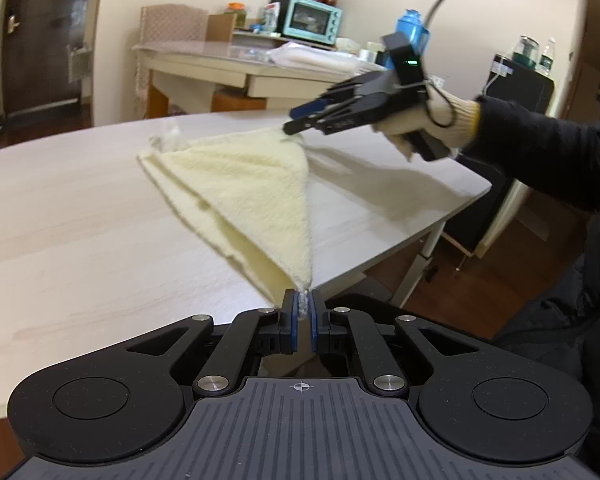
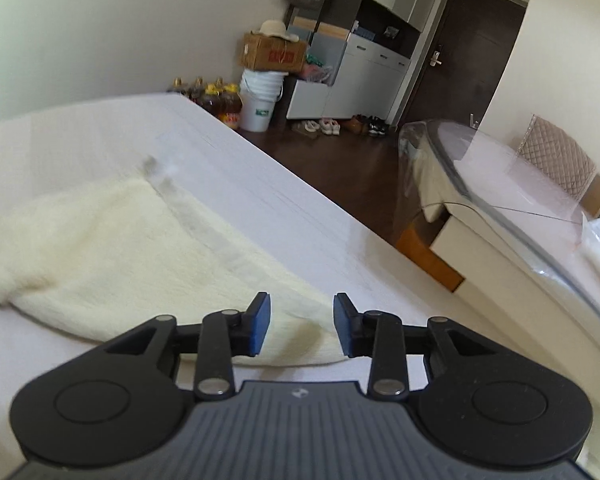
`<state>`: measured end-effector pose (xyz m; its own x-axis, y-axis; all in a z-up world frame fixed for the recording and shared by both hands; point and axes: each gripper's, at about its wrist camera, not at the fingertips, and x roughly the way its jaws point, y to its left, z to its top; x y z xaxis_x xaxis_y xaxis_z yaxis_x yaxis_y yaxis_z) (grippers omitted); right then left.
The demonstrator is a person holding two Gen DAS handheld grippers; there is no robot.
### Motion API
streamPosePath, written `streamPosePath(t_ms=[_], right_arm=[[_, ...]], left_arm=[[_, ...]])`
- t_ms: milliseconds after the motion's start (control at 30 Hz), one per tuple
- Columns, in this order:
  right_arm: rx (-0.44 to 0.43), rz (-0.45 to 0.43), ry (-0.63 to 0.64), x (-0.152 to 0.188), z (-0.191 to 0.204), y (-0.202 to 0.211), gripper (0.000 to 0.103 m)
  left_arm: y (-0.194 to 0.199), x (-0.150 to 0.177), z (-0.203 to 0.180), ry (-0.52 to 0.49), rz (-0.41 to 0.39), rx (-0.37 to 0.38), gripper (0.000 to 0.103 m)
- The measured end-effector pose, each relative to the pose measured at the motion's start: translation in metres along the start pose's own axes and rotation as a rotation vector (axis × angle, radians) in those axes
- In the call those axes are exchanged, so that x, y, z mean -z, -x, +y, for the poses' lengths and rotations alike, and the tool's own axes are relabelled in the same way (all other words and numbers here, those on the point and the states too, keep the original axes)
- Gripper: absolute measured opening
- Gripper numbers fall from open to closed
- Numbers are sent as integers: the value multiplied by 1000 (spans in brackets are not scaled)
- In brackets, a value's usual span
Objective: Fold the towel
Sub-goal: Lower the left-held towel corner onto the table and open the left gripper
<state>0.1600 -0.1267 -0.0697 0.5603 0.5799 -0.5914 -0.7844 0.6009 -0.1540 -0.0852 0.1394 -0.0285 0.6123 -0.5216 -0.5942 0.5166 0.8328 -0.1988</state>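
A cream towel (image 1: 252,184) rises off the light table (image 1: 80,220) as a taut, partly doubled triangle. My left gripper (image 1: 304,308) is shut on its near corner, held just above the table's edge. The far upper corner reaches the tips of my right gripper (image 1: 296,118), held by a gloved hand (image 1: 440,120). In the right wrist view, the right gripper (image 2: 302,326) is open, with the towel (image 2: 100,248) spread on the table (image 2: 300,208). The towel's near edge lies between and below the two blue-padded fingers (image 2: 260,324). The image does not show whether they touch the cloth.
The table's right edge (image 1: 440,216) drops to a dark wood floor. Behind it stands a second table (image 1: 220,64) with a teal oven (image 1: 312,20) and a blue bottle (image 1: 412,30). A white bucket (image 2: 260,100), oil bottles (image 2: 216,98) and shoes (image 2: 332,126) stand beyond the far edge.
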Motion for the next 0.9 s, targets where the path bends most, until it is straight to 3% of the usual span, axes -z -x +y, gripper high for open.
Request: streamPosePath(t_ms=[133,333,467,667,900], right_arm=[[38,12,5,6,13,-1,37],[70,13,-120,5,-17,1,38],[54,6,-98,1,-12,-2,38],[13,-27,-98,-6,7,-6,39],[40,-33,-107,-3,20,1,42]], left_arm=[[3,2,1,-16,0,-9,6],[11,5,1,-18,12,-4,7],[18,-9,13,-32,-9,-58,8],[-15,-74,55,-89,8,-158,14],[-86,-143,109,-79,22,-123,17]])
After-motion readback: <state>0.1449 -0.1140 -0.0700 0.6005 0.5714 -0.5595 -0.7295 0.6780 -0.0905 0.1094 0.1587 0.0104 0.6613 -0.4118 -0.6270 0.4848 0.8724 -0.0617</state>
